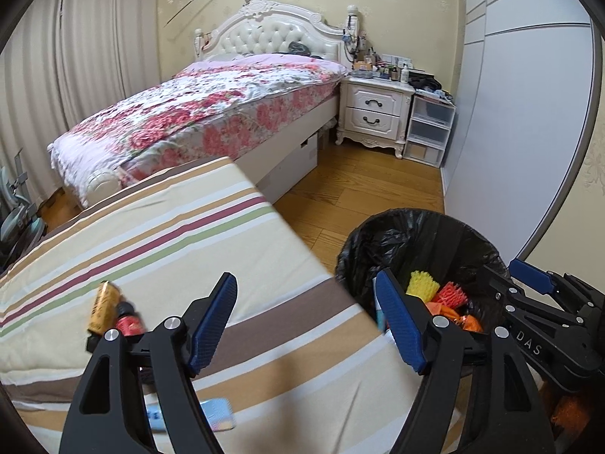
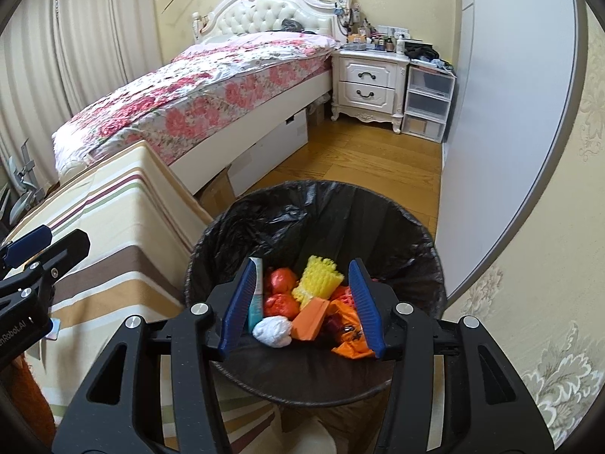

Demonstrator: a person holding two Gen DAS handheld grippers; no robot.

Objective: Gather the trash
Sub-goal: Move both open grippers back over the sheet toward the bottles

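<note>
Trash bin beside the striped mattress

A gold can lay on the striped mattress, left of the left gripper, whose jaws gaped empty; the right gripper hung parted, empty, over the black-lined bin of colourful trash.

The left claw hides part of the striped cover and half of a small blue packet, whose print is too blurred to read. A gold can and the red thing beside it are smeared by blur; what they are cannot be told. The bin is cut by the right claw, whose fingers cover part of the tube and the orange wrapper. The nightstand clutter is too small to name. The bin's base is hidden.
</note>
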